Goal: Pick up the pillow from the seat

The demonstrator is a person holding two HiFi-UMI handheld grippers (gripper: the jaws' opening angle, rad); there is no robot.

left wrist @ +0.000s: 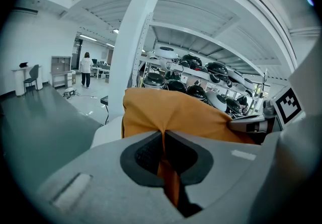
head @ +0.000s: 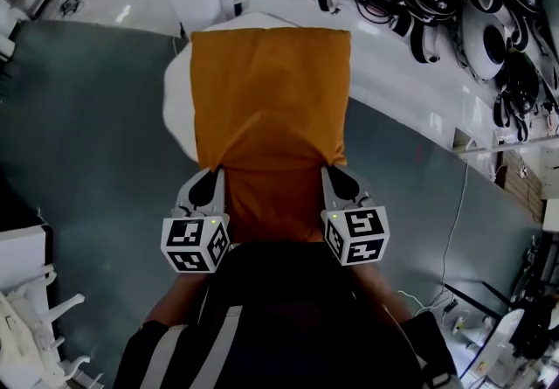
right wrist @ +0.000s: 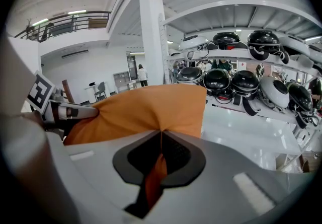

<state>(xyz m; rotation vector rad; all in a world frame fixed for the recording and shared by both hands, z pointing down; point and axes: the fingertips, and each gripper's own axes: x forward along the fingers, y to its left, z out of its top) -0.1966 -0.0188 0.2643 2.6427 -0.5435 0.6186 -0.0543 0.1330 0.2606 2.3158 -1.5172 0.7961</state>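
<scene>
There is one orange pillow (head: 271, 99) and one white seat (head: 177, 103). Two grippers show, the left gripper (head: 218, 173) and the right gripper (head: 328, 172), each with one marker cube (head: 196, 243). One white pillar (left wrist: 132, 47) and one distant person (left wrist: 86, 68) show; the shelf helmets (right wrist: 261, 42) are too crowded to count.

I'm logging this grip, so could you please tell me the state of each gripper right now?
Left gripper: closed on the pillow.
Right gripper: closed on the pillow.

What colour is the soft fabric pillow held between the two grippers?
Plain orange, no pattern. The soft fabric pillow shows best in the head view.
</scene>
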